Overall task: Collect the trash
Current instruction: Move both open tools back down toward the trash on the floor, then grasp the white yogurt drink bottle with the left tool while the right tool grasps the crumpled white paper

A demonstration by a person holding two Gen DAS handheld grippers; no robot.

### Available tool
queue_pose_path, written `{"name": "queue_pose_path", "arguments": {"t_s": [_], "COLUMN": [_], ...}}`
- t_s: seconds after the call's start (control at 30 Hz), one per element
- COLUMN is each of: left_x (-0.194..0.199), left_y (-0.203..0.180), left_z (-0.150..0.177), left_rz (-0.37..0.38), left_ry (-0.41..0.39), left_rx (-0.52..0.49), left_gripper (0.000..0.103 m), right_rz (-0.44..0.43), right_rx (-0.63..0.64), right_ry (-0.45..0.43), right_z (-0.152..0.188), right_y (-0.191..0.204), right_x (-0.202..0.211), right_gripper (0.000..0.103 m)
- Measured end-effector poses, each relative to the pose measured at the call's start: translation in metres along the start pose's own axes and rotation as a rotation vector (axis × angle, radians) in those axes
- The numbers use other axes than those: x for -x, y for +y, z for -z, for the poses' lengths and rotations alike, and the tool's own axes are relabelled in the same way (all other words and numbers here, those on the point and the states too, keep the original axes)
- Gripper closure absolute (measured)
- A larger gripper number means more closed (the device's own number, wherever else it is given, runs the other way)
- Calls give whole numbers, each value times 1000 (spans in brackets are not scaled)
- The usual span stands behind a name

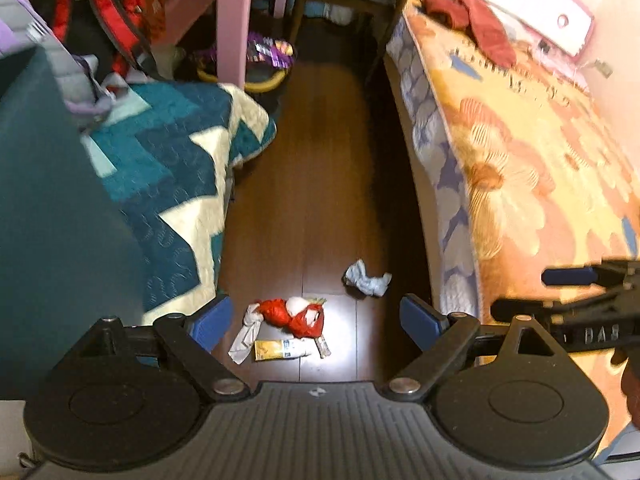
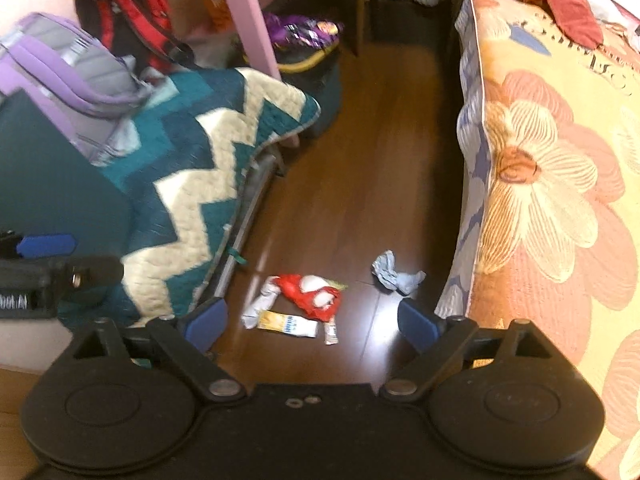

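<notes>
Below the left claw [image 1: 316, 322], floor trash [image 1: 296, 318]

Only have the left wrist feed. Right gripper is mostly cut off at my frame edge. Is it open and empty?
Observer: Yes. Right gripper has its jaws wide open with nothing between them. The red wrapper lies on the floor ahead of it.
Operator: Anything along the quilt edge I'm missing?
Observer: A metal rail runs under the zigzag quilt, with a small green tag by it.
</notes>
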State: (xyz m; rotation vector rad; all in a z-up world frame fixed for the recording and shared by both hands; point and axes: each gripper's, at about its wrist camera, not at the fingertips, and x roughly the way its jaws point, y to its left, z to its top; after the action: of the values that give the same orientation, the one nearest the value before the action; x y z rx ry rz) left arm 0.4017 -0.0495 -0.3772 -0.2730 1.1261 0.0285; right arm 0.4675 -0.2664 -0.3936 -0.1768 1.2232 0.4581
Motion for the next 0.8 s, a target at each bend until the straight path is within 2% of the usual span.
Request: {"name": "queue_pose_path", "arguments": {"t_s": [0.33, 0.53, 0.8], "left_x": [-149, -242, -358], "left_y": [-10, -7, 7], "left_z": [52, 87, 123], "left_rz": [-25, -72, -116], "left_ry": [122, 189, 256], "left_rx": [-58, -140, -246], "left_gripper": [12, 12, 12], "right_rz": [46, 84, 146], "right_rx": [-29, -53, 41], "right_ry": [58, 91, 148], "right_z": [9, 14, 13], "right_y": [-37, -62, -82], "right_x": [-149, -243, -371], "right_gripper": [11, 11, 13]}}
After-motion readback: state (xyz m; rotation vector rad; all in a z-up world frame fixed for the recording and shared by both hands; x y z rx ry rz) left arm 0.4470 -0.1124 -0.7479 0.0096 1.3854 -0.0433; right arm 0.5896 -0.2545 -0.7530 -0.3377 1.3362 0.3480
